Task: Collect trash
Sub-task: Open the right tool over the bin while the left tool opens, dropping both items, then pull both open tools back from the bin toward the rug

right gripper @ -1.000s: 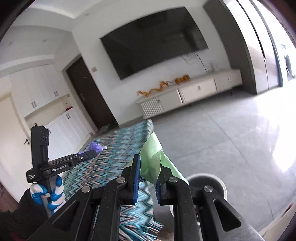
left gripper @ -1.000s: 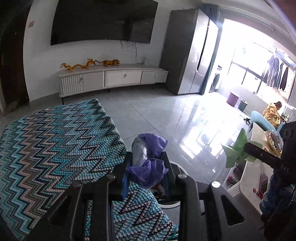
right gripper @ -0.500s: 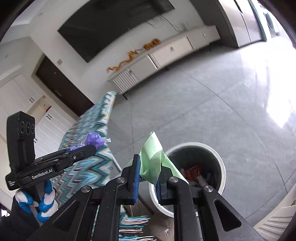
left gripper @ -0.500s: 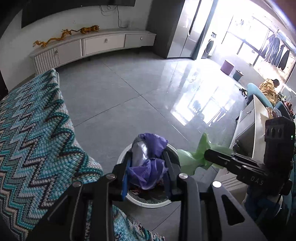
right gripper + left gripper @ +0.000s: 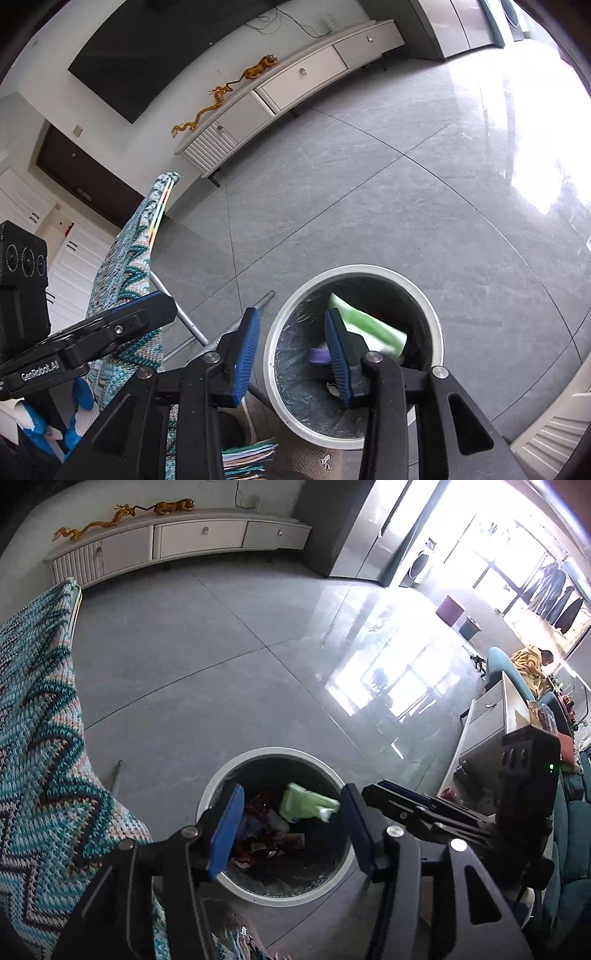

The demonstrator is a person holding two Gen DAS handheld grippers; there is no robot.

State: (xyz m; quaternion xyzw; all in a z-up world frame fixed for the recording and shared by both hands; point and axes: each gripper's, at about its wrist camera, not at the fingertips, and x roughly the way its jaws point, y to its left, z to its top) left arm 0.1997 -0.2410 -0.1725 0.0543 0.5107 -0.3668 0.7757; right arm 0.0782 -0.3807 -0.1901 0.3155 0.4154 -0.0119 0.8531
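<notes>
A round white trash bin (image 5: 221, 775) with a dark liner stands on the grey floor; it also shows in the right wrist view (image 5: 436, 321). A green wrapper (image 5: 304, 806) lies inside it on other trash, also seen in the right wrist view (image 5: 369, 326). A purple piece (image 5: 319, 355) shows inside the bin in the right wrist view. My left gripper (image 5: 291, 834) is open and empty above the bin. My right gripper (image 5: 291, 354) is open and empty above the bin's left rim. The right gripper's body (image 5: 480, 812) shows in the left wrist view.
A zigzag-patterned blanket (image 5: 40, 746) covers a surface left of the bin, also in the right wrist view (image 5: 125, 280). A white TV cabinet (image 5: 177, 542) stands at the far wall. A white desk (image 5: 487, 723) with clutter is at the right. Metal legs (image 5: 192, 325) stand beside the bin.
Both grippers opened over the bin. The purple piece left the left gripper and the green wrapper left the right gripper; both now lie in the bin.
</notes>
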